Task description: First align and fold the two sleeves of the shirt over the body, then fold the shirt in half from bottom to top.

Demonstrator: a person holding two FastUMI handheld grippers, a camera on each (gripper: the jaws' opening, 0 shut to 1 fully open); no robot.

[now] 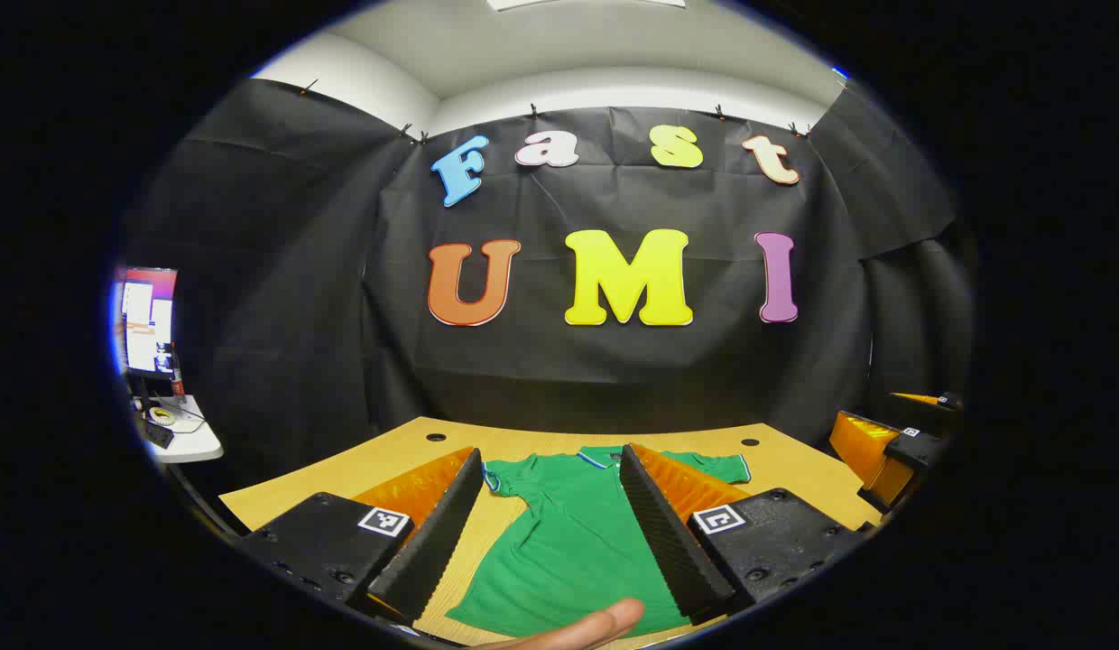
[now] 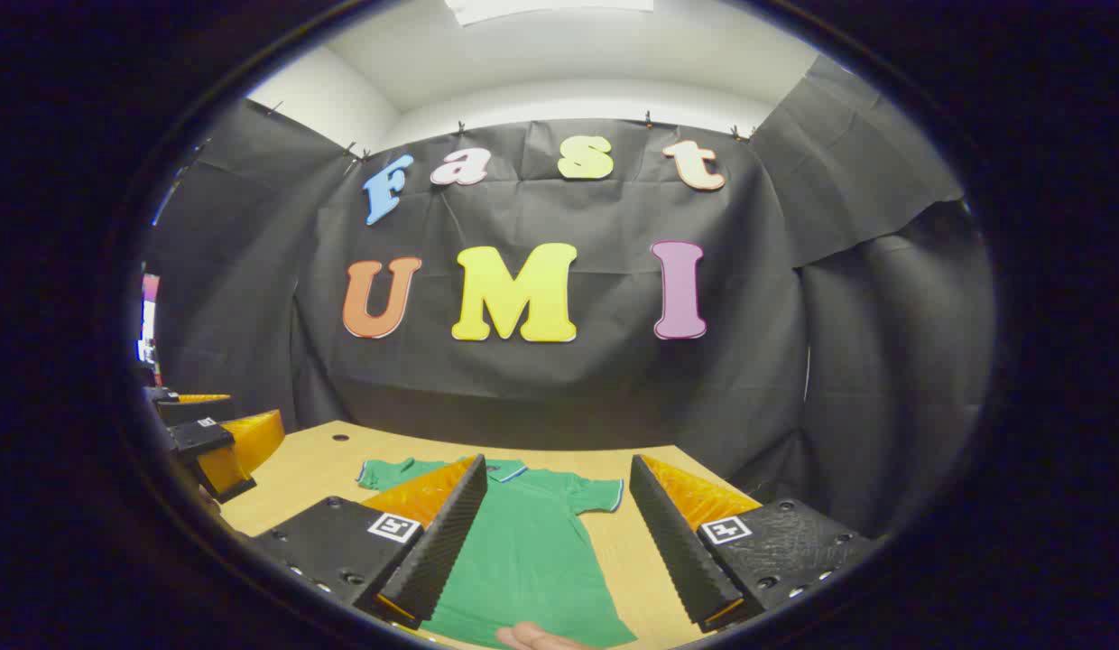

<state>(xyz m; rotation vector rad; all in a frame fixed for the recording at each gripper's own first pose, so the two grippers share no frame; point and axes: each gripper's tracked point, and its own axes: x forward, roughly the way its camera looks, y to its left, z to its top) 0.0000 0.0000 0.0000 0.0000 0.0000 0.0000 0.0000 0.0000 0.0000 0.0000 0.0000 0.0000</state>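
Both grippers (image 1: 550, 533) (image 2: 555, 542) gaping above the flat shirt (image 1: 568, 542) (image 2: 532, 551) on the table (image 1: 415, 447). Monitor (image 1: 147, 320) at far left in left gripper view.

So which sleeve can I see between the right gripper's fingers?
The shirt's right-hand sleeve in the right gripper view; its other sleeve pokes out beyond the finger.

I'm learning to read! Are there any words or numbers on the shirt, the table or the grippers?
Green shirt: no words or numbers.
Table: none.
Square markers on the left gripper and the right gripper: black-and-white patterns, not words.
Screen at the far left: too small and blurred to read.
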